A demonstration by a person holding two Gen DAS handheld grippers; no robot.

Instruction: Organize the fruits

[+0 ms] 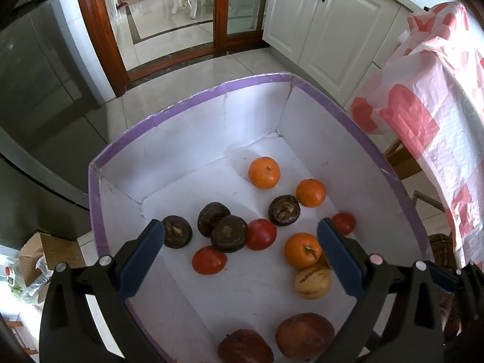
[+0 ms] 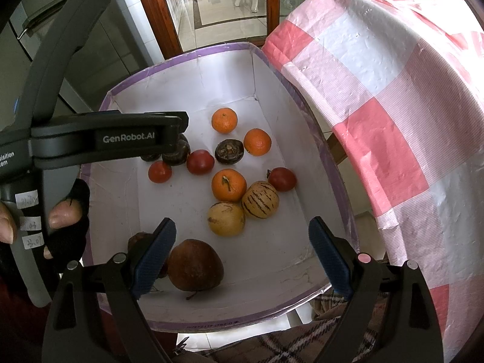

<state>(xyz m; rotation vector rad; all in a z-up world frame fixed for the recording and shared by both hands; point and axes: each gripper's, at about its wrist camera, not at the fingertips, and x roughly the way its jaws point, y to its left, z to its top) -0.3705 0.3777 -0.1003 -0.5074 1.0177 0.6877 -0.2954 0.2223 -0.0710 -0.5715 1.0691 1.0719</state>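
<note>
A white box with a purple rim holds loose fruit: three oranges, three red tomatoes, several dark brown round fruits, two yellow striped melons and two brown-red fruits at the near end. My left gripper is open and empty above the box's middle. My right gripper is open and empty above the near end. The left gripper's body shows in the right wrist view, hiding some dark fruits.
A table with a pink and white checked cloth stands right beside the box. A grey fridge is to the left, white cabinets behind. A cardboard box lies on the floor at left.
</note>
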